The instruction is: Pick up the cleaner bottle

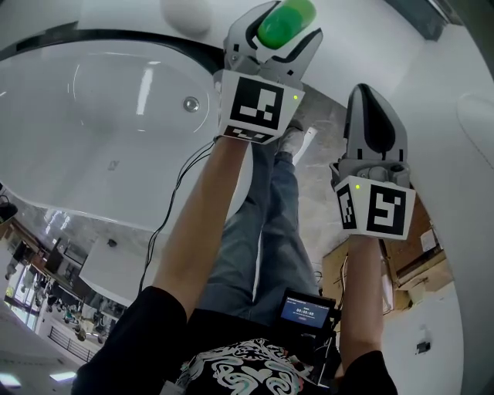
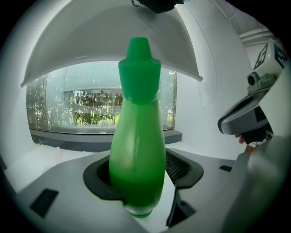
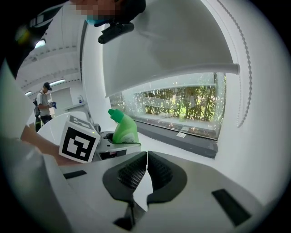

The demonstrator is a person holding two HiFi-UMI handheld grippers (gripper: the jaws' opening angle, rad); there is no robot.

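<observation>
The cleaner bottle (image 1: 292, 17) is green, with a tapered green cap, and stands upright in the left gripper view (image 2: 136, 150). My left gripper (image 1: 282, 25) is shut on its lower body, a dark pad pressed against each side (image 2: 138, 176). It is held up in the air above the bathtub's edge. My right gripper (image 1: 364, 92) hangs to the right, jaws together and nothing between them (image 3: 146, 175). In the right gripper view the bottle (image 3: 123, 129) shows in the left gripper (image 3: 109, 141), a little to the left and ahead.
A white bathtub (image 1: 93, 131) with a round drain (image 1: 191, 103) lies to the left below the grippers. A curved white wall (image 3: 182, 41) and a long window (image 3: 182, 107) stand ahead. My legs in jeans (image 1: 262, 231) are below. A person (image 3: 44, 104) stands far left.
</observation>
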